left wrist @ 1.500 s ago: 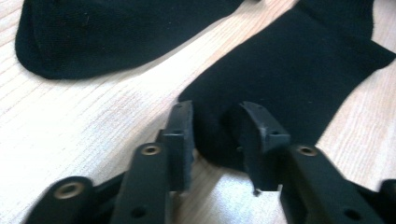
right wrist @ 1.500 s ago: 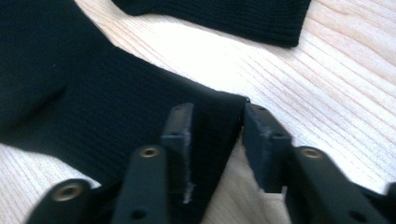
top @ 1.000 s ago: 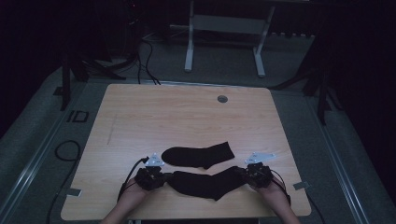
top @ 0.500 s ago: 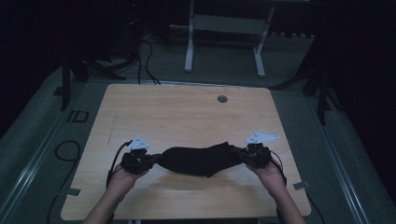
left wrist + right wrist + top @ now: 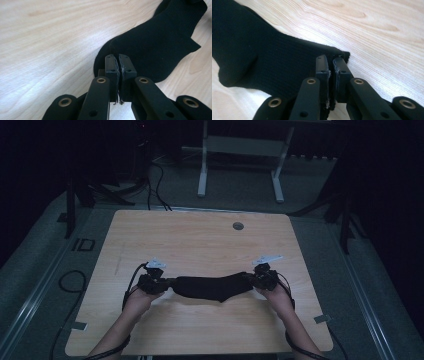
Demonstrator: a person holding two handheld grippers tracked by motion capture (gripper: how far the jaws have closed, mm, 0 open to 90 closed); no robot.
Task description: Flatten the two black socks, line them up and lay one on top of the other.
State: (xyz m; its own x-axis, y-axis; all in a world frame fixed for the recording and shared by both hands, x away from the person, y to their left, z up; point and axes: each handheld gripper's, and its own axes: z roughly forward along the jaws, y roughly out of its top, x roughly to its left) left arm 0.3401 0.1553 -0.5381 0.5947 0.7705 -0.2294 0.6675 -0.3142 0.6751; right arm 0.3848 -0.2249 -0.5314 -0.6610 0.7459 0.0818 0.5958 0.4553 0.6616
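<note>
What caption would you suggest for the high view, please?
Both grippers, left gripper and right gripper, hold a black sock stretched over the wooden table.

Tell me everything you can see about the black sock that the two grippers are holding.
The black sock is a ribbed knit, ankle length, stretched sideways between both hands over the near half of the wooden table. The left gripper is shut on its rounded toe end, and the right gripper is shut on a corner of the cuff. The heel bulges out along one edge. Its middle sags slightly; whether it touches the table, or hides a second sock beneath, cannot be told.
</note>
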